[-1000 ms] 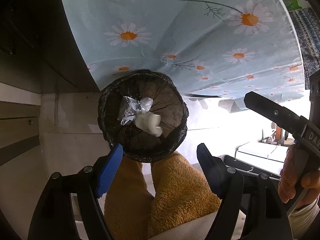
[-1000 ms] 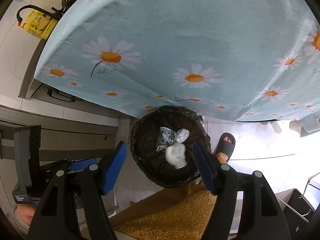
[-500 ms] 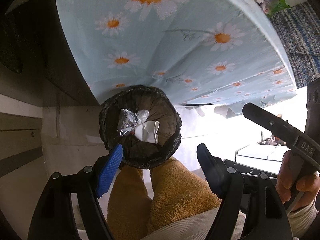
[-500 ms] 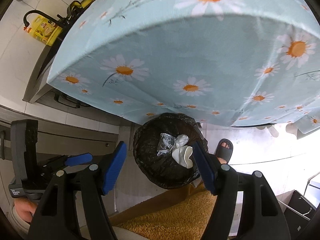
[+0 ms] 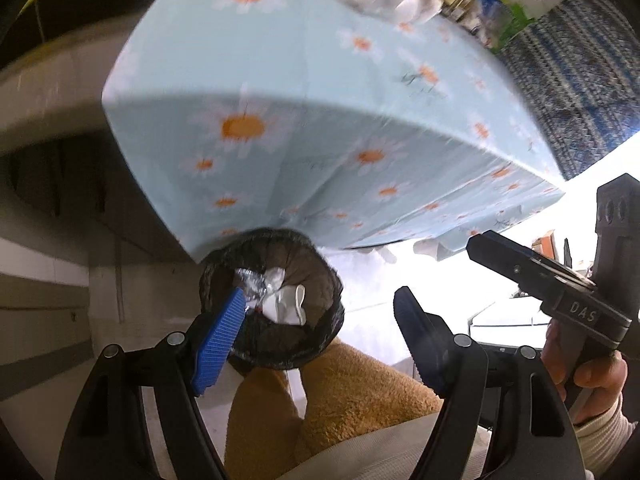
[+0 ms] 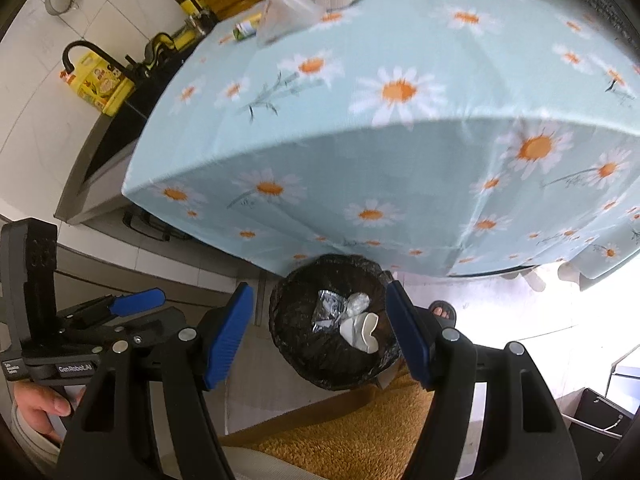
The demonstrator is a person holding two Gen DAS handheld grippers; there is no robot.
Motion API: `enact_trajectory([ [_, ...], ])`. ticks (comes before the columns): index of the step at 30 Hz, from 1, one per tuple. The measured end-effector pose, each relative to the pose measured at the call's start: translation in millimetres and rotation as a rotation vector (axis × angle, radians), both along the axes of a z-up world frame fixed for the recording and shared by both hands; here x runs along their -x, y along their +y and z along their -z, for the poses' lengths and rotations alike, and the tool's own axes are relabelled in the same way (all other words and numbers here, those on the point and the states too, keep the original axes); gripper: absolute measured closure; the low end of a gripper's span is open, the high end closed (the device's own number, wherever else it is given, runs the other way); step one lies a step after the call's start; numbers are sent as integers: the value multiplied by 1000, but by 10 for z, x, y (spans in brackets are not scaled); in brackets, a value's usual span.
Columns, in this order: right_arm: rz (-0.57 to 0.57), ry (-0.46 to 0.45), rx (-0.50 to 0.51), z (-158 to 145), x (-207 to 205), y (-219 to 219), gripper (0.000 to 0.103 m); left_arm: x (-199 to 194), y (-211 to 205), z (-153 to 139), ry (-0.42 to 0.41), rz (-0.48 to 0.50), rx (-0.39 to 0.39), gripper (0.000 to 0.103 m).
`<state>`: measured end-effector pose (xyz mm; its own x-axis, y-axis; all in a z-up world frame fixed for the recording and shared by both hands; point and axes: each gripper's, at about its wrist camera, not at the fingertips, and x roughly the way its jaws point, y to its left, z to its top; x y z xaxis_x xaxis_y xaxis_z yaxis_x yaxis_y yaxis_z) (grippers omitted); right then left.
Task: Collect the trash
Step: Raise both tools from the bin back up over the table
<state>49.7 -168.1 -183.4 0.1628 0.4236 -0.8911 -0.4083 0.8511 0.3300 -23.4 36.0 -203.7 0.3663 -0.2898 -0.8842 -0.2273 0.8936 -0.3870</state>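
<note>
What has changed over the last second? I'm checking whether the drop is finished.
Both claws, left and right, have pulled up and back from the trash bin, so it looks smaller and the tabletop with its plastic bag has come into view. Unchanged: both claws open and empty; foil wrapper and white cup lie in the bin.

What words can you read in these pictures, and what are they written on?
"DAS": on the black body of the right gripper, seen from the left wrist.
"GenRobot.AI": on the black body of the left gripper, seen from the right wrist.
Small white sticker beside it: too small to read.
Yellow oil jug label: too blurred to read.
</note>
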Motion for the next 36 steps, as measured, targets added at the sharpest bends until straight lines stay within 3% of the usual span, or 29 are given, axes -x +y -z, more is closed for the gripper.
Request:
enact_trajectory([
  [16, 33, -142, -19, -577, -340, -129, 35, -374, 54, -654, -134, 24, -52, 29],
  [26, 79, -201, -70, -912, -1134, -288, 29, -898, 31, -903, -169, 11, -103, 28],
  [29, 69, -217, -81, -999, -1413, -290, 28, -1073, 12, -992, -187, -8, -120, 18],
  [31, 59, -222, -86, -1031, -1549, -271, 24, -1174, -2, -1028, -191, -16, -130, 18],
  [36, 22, -214, -112, -1035, -1936, -158, 23, -1445, -8, -1075, -176, -36, -157, 18],
])
